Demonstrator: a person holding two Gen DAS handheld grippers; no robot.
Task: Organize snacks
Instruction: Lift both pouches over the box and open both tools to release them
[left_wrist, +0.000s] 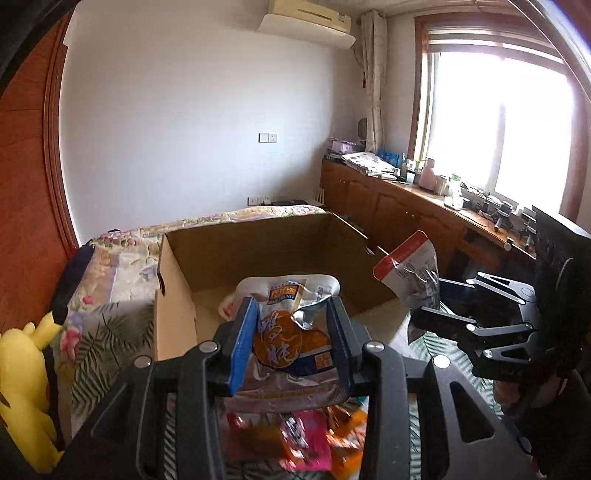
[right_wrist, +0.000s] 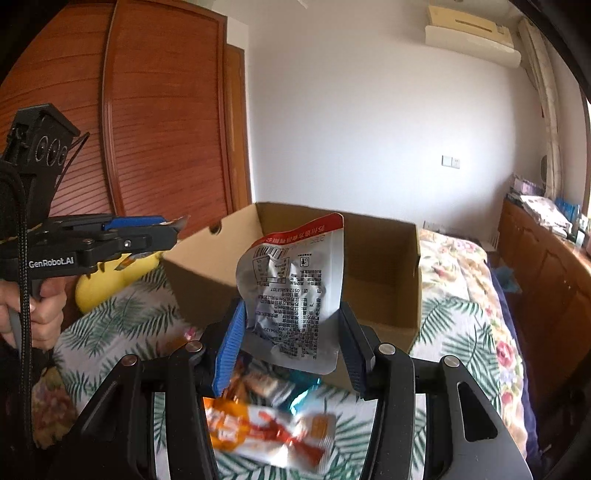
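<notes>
My left gripper (left_wrist: 291, 325) is shut on a snack bag with an orange and blue print (left_wrist: 291, 343), held above the near wall of an open cardboard box (left_wrist: 207, 258). A white packet (left_wrist: 227, 304) lies inside the box. My right gripper (right_wrist: 291, 332) is shut on a silver pouch with a red top band (right_wrist: 295, 280), raised in front of the same cardboard box (right_wrist: 384, 273). In the left wrist view the silver pouch (left_wrist: 410, 269) and right gripper (left_wrist: 432, 314) hang at the box's right side. In the right wrist view the left gripper (right_wrist: 173, 230) shows at the left, a hand (right_wrist: 40, 314) on its handle.
Loose snack packets (left_wrist: 306, 439) lie on the leaf-and-flower bedspread (right_wrist: 476, 302) below both grippers, among them an orange and white packet (right_wrist: 266, 432). A yellow plush toy (left_wrist: 26, 391) sits left of the box. Wooden cabinets (left_wrist: 391, 206) line the window wall; a wooden wardrobe (right_wrist: 162, 122) stands behind.
</notes>
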